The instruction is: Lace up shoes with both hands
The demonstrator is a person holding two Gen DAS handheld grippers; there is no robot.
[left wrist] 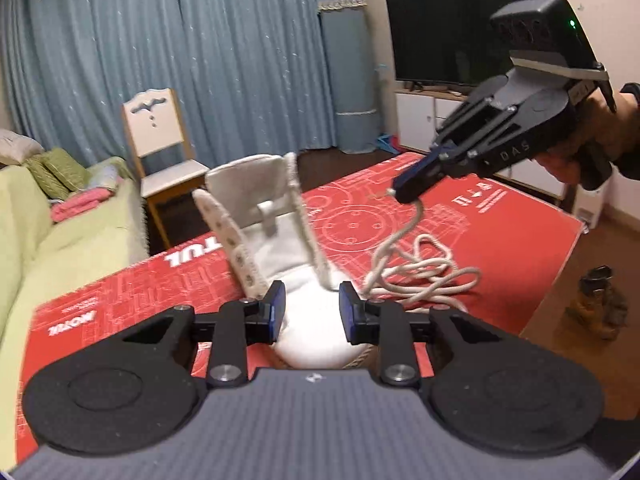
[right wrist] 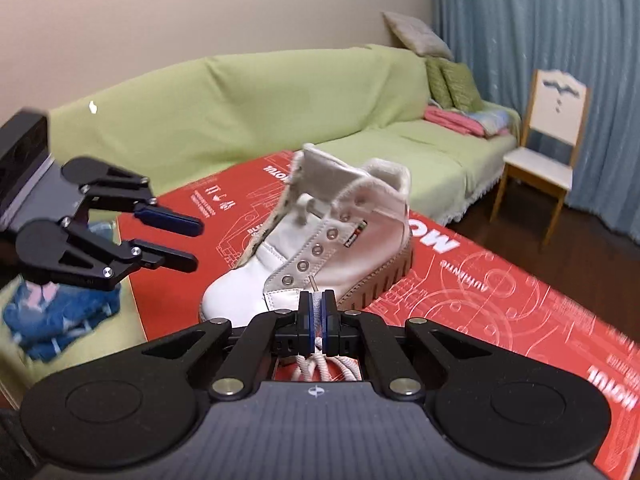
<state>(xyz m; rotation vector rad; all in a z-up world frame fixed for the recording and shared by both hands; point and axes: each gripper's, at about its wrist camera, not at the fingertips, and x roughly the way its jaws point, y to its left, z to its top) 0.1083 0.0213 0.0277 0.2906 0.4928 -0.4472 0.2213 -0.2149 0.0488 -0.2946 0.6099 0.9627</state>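
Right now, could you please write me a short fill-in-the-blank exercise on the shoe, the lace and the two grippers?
1. The right gripper is shut on the white ____.
2. The left gripper is ____, with the toe of the shoe showing between its fingers.
3. The shoe stands on a ____ printed board.
4. Loose lace lies coiled on the board, ____ the shoe.

Missing words: lace; open; red; beside

We are in a home living room: a green-covered sofa (right wrist: 248, 92), blue curtains (left wrist: 160, 48), a television (left wrist: 460, 36) and a wooden chair (right wrist: 548, 136).
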